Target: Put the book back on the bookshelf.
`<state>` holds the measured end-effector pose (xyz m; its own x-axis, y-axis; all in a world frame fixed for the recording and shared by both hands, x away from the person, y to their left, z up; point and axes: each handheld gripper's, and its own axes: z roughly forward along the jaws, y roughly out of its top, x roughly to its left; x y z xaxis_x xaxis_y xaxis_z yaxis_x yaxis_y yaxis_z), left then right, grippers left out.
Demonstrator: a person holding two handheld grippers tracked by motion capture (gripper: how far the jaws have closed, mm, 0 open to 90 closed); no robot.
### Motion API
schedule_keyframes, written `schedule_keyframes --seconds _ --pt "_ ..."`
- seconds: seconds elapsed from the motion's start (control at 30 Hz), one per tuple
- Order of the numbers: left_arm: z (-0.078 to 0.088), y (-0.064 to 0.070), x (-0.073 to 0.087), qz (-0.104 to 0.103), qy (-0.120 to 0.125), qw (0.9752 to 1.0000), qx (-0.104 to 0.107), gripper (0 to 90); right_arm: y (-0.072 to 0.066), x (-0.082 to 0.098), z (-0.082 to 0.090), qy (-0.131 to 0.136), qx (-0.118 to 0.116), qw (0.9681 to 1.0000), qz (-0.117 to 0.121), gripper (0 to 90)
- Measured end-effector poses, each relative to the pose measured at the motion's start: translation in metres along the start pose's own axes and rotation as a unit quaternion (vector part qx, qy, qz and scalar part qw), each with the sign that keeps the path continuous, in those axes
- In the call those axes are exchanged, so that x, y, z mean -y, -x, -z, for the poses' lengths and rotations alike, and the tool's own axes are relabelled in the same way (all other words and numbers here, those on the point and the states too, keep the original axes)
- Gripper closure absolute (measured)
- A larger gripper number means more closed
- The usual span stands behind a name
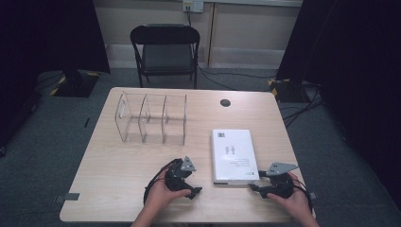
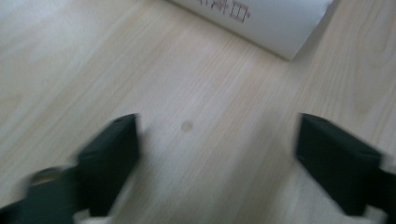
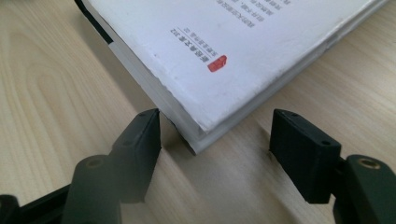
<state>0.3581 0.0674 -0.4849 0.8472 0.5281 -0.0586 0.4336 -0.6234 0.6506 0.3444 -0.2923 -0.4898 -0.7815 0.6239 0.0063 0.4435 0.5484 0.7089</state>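
On table (image 1: 118,189), near right side: white book (image 1: 233,156) lying flat, cover up. Right gripper (image 3: 215,135) at book's near right corner, jaws apart, corner poking between them, nothing clamped. Left gripper (image 2: 217,154) just left of book, jaws spread, holding nothing. Clear plastic organizer (image 1: 151,118) far left, well apart.

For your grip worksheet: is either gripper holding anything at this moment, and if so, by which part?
Nothing is held. The right gripper has open jaws on either side of the white book's near corner, not pressing it. The left gripper is open over bare table.
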Motion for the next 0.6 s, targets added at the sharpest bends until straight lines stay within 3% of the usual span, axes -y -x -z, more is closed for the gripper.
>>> schedule_keyframes --seconds 0.03,0.07,0.17,0.27,0.43,0.5,0.53,0.6 --pt "0.0 0.0 0.0 0.0 0.0 1.0 0.0 22.7 0.0 0.0 0.0 0.0 0.0 1.0 0.0 34.7" --pt "-0.001 0.005 -0.004 -0.009 -0.017 0.9998 -0.002 15.8 0.0 -0.001 0.0 0.0 -0.001 1.0 0.003 36.4" --pt "-0.002 0.014 -0.008 -0.025 -0.018 0.9995 0.008 21.4 0.0 -0.003 -0.001 0.005 -0.001 1.0 -0.007 40.6" --pt "-0.004 0.022 -0.016 -0.038 -0.026 0.9989 0.011 18.1 0.001 -0.005 -0.004 0.006 -0.002 0.9999 -0.012 42.0" --pt "-0.012 0.029 -0.027 -0.044 -0.029 0.9985 0.016 18.0 -0.004 -0.009 -0.008 -0.002 0.001 1.0 0.0 44.6" --pt "-0.013 0.029 -0.029 -0.044 -0.023 0.9987 0.013 18.6 -0.004 -0.009 -0.008 -0.004 0.003 1.0 0.002 44.9" --pt "-0.017 0.028 -0.033 -0.05 -0.007 0.9987 0.007 20.7 -0.004 -0.009 -0.007 -0.005 0.002 1.0 0.005 46.6" --pt "-0.022 0.025 -0.035 -0.045 -0.011 0.9989 0.01 22.6 -0.004 -0.01 -0.006 -0.009 0.002 0.9999 0.009 47.6"
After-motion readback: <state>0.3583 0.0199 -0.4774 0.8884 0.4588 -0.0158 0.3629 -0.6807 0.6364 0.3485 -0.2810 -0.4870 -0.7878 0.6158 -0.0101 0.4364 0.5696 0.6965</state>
